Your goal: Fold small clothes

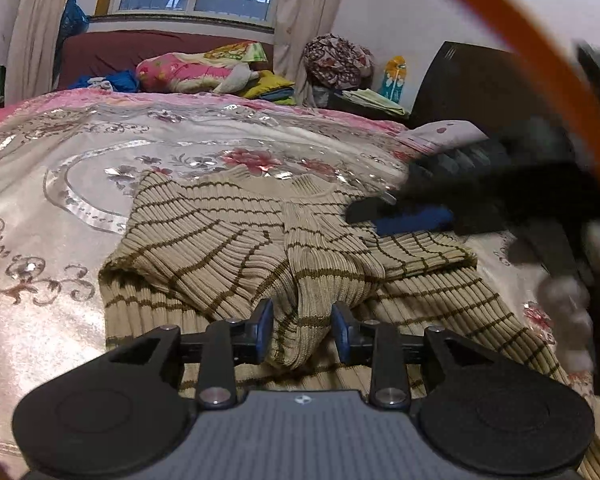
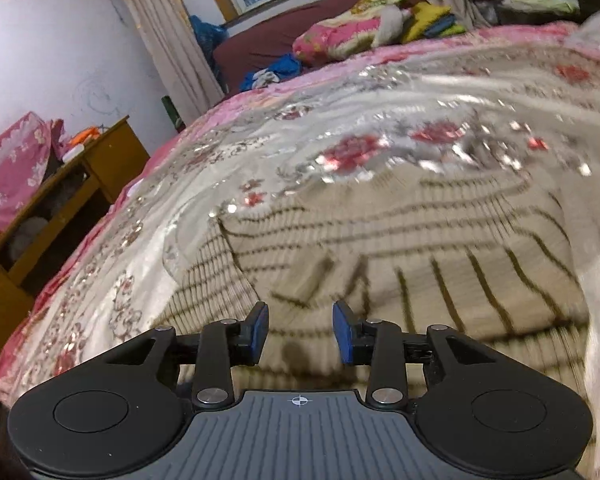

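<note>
A beige ribbed sweater [image 1: 220,248] with thin brown stripes lies on the flowered bedspread [image 1: 60,184], one sleeve [image 1: 312,256] folded in over its body. My left gripper [image 1: 302,332] is low over the near hem. Its blue pads stand a little apart, and the sleeve's cuff end lies loose between them. My right gripper [image 1: 384,216] shows as a dark blur over the sweater's right shoulder. In the right wrist view the right gripper [image 2: 300,332] hovers open over the blurred sweater [image 2: 400,264] with nothing between its fingers.
Pillows and folded bedding [image 1: 204,68] are piled at the bed's far end under the window. A wooden cabinet [image 2: 80,184] stands left of the bed. A dark piece of furniture [image 1: 468,84] is at the right. An orange band [image 1: 548,64] arcs across the left wrist view.
</note>
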`<state>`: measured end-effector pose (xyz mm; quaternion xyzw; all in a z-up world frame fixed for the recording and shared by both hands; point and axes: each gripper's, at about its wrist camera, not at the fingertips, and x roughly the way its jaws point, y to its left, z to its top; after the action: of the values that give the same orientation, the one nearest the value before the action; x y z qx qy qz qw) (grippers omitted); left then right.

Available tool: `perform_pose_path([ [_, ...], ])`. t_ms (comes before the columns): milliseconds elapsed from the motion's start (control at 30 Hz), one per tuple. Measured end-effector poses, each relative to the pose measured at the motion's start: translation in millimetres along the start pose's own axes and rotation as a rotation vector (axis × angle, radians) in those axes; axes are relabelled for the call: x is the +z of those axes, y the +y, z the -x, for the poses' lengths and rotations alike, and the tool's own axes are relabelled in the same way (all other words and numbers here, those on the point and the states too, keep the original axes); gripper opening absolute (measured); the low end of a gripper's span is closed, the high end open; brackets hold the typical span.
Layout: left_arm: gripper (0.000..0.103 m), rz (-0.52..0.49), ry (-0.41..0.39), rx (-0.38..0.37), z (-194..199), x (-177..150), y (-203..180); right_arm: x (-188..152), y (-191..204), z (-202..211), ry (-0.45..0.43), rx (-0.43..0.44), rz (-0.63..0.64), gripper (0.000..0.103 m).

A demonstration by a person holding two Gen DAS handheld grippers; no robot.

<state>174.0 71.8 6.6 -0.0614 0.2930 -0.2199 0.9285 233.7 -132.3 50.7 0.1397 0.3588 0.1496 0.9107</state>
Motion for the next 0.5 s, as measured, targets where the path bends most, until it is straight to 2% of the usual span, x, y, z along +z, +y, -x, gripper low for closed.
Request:
perform_pose_path([
  [100,0.037,-0.019,-0.001,-0.003,1.3,-0.3,-0.2,12.1,17.8,-24.4,0.053,-0.027,0.031,0.037],
  [267,0.037,-0.036,0.005,-0.02,3.6,-3.1,-2.0,16.7,28.9,-70.8,0.154,-0.131,0.043,0.037],
  [333,0.037,-0.051,0.012,-0.021,3.7,-5.1,-4.2,15.9,31.4,-80.0,0.169,-0.173,0.077,0.036],
  [400,0.037,-0.055,0.014,-0.022,5.2,-6.1,-4.7,16.2,32.6,-81.6,0.176,-0.197,0.107,0.03],
  [500,0.037,-0.043,0.006,-0.022,9.6,-4.8,-2.1,19.2,29.2,-77.7,0.193,-0.204,0.118,0.013],
])
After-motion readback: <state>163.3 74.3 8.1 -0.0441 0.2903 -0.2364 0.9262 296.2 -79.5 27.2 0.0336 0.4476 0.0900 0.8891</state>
